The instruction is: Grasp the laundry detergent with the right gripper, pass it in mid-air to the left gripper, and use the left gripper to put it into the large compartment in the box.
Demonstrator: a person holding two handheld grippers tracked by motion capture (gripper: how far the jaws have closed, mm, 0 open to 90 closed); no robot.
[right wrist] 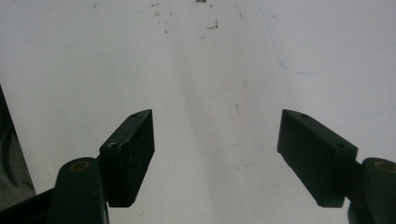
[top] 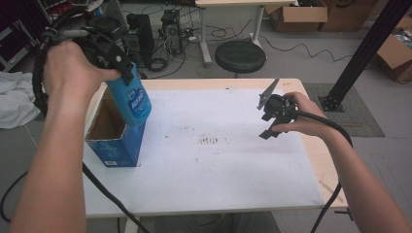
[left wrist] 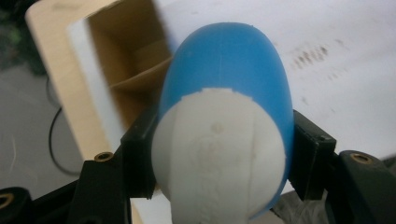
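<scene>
My left gripper (top: 127, 76) is raised above the table's left side and is shut on a blue bottle (top: 132, 103) with a white cap (left wrist: 219, 156). The bottle hangs tilted, bottom down, over the open top of a blue cardboard box (top: 114, 146), whose brown inside (left wrist: 122, 65) lies just beyond it in the left gripper view. My right gripper (top: 267, 118) hovers low over the white table top (top: 218, 165) at the right. Its jaws stand wide apart with nothing between them, and bare table shows past the right gripper (right wrist: 215, 156).
A black round stool (top: 240, 56) stands behind the table's far edge. A black slanted frame post (top: 362, 53) rises at the right. Cardboard boxes (top: 297, 14) and computer towers (top: 171, 30) are on the floor behind. A white cloth (top: 14, 99) lies to the left.
</scene>
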